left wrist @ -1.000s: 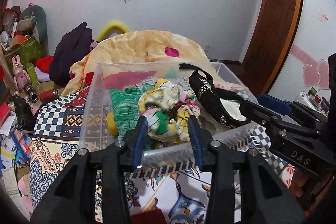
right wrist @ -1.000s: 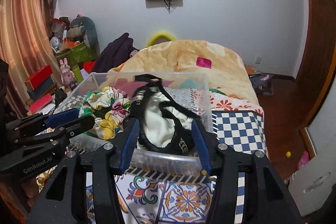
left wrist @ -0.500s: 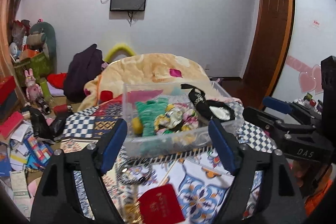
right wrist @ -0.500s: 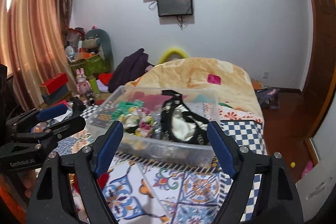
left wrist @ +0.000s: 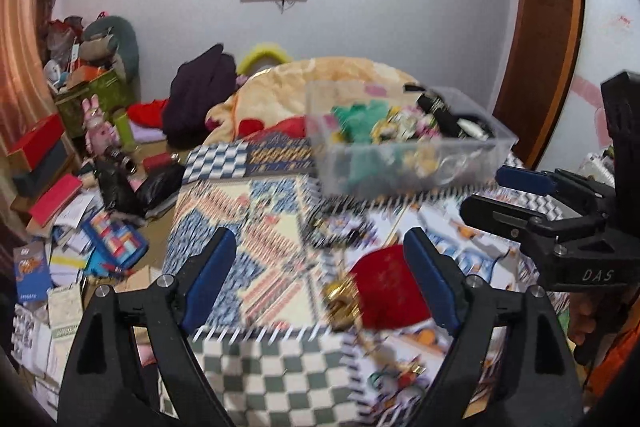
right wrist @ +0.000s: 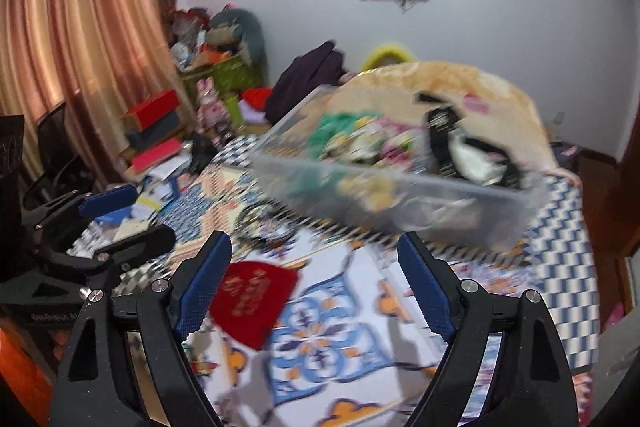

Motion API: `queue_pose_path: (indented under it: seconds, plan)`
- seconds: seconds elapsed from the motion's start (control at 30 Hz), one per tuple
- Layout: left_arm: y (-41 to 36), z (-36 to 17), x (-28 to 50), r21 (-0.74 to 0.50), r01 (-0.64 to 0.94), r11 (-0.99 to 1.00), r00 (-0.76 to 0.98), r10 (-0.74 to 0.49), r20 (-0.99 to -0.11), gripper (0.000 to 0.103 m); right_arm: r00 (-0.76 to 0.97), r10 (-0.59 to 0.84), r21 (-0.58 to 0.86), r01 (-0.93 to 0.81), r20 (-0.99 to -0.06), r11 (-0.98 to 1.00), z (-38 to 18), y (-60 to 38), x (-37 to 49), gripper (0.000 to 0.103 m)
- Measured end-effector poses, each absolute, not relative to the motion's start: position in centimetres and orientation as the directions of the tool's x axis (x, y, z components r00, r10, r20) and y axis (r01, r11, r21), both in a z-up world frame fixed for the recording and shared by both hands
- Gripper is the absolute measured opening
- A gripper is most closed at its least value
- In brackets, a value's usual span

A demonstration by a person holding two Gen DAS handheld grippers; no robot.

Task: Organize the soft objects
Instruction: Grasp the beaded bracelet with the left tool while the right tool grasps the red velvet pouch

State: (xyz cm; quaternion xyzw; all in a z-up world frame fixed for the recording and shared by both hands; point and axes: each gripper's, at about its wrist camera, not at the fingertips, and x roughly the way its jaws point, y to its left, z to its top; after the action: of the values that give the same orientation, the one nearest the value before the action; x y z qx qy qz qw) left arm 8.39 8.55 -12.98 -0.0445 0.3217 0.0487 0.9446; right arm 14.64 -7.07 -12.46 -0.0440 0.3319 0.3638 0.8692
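A clear plastic bin (left wrist: 404, 163) sits on the patterned bedspread and holds soft items: a green knit piece (left wrist: 360, 119), a floral cloth (left wrist: 404, 125) and a black-and-white garment (left wrist: 460, 119). The bin also shows in the right wrist view (right wrist: 400, 191). My left gripper (left wrist: 316, 279) is open and empty, back from the bin. My right gripper (right wrist: 312, 287) is open and empty too. A red pouch (left wrist: 386, 285) lies on the bed near both grippers; it also shows in the right wrist view (right wrist: 252, 301). Both views are motion-blurred.
A dark ring-shaped item (left wrist: 340, 227) lies between the bin and the pouch. A peach blanket (left wrist: 320, 79) is heaped behind the bin. The floor at left is cluttered with boxes, books and a pink rabbit toy (left wrist: 98, 129).
Both grippers opened from narrow to wide and pulled back from the bin's front rim. The bin now sits farther off, and the red pouch has come into view.
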Motion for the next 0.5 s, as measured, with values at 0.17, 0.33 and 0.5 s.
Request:
queue_pose_path:
  seconds: [0.17, 0.33, 0.5]
  plan:
    - [9.9, -14.4, 7.3, -0.064, -0.147, 0.987, 0.769, 0.073, -0.635, 0.086, 0.437, 0.613, 0.191, -0.691, -0.658, 0.697, -14.4, -4.2, 14.4, 0.083]
    - [11.4, -15.4, 7.1, -0.091, -0.171, 0.981, 0.752, 0.071, -0.655, 0.086, 0.362, 0.606, 0.228, -0.695, -0.709, 0.682, -16.5, -2.4, 14.6, 0.083]
    - [12.0, -16.0, 7.4, -0.115, -0.18, 0.977, 0.743, 0.059, -0.667, 0.086, 0.332, 0.581, 0.213, -0.705, -0.743, 0.676, -18.2, -1.4, 14.2, 0.083]
